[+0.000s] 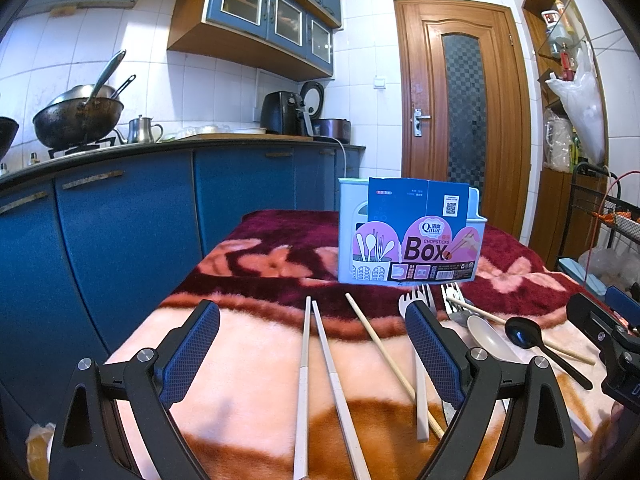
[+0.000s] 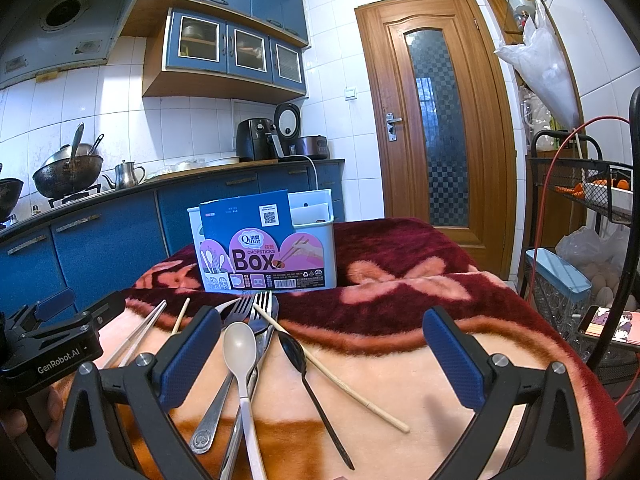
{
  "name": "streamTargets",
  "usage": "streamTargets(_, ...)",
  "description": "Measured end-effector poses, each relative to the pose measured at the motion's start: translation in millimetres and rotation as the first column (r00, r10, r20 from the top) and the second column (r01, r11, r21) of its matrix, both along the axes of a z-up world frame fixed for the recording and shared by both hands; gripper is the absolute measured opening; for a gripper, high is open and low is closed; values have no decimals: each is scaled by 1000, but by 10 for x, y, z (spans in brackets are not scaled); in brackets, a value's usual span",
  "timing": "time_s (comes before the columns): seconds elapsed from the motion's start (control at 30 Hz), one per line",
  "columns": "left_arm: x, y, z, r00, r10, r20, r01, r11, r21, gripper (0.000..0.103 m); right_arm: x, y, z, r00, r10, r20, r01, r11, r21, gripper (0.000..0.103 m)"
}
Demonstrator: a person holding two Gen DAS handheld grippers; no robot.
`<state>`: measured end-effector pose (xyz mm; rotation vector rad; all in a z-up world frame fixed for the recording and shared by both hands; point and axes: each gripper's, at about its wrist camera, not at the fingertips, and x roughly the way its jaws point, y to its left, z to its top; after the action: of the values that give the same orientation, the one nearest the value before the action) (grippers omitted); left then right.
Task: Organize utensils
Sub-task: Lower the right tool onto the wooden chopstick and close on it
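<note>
A pale blue utensil holder (image 1: 410, 232) with a "Chopsticks Box" label stands at the back of the blanket-covered table; it also shows in the right wrist view (image 2: 268, 240). My left gripper (image 1: 314, 344) is open and empty above a pair of white chopsticks (image 1: 320, 368) and a wooden chopstick (image 1: 384, 352). My right gripper (image 2: 320, 344) is open and empty above a beige spoon (image 2: 240, 352), a black spoon (image 2: 298, 354), a wooden chopstick (image 2: 332, 364) and metal forks (image 2: 262, 308).
A fuzzy red, pink and orange blanket (image 1: 256, 352) covers the table. Blue kitchen cabinets (image 1: 120, 224) and a counter with a wok stand to the left. A wire rack (image 2: 584, 200) stands to the right. A wooden door (image 2: 436, 120) is behind.
</note>
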<state>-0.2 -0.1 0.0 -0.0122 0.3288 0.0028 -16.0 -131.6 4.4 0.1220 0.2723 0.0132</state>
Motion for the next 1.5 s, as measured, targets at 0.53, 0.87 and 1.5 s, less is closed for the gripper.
streamTargets(0.53, 36, 103, 110, 998, 4, -61, -5, 1000, -2, 94, 162, -108, 65, 990, 72, -120, -66, 996, 57, 103)
streamTargets(0.87, 189, 291, 296, 988, 22, -155, -17, 999, 31, 94, 492, -256, 239, 940, 140, -311, -139, 990, 24, 103)
streamTargets(1.5, 502, 526, 134, 921, 58, -385, -43, 998, 48, 94, 665, -248, 93, 781, 137, -609, -316, 928, -196, 80)
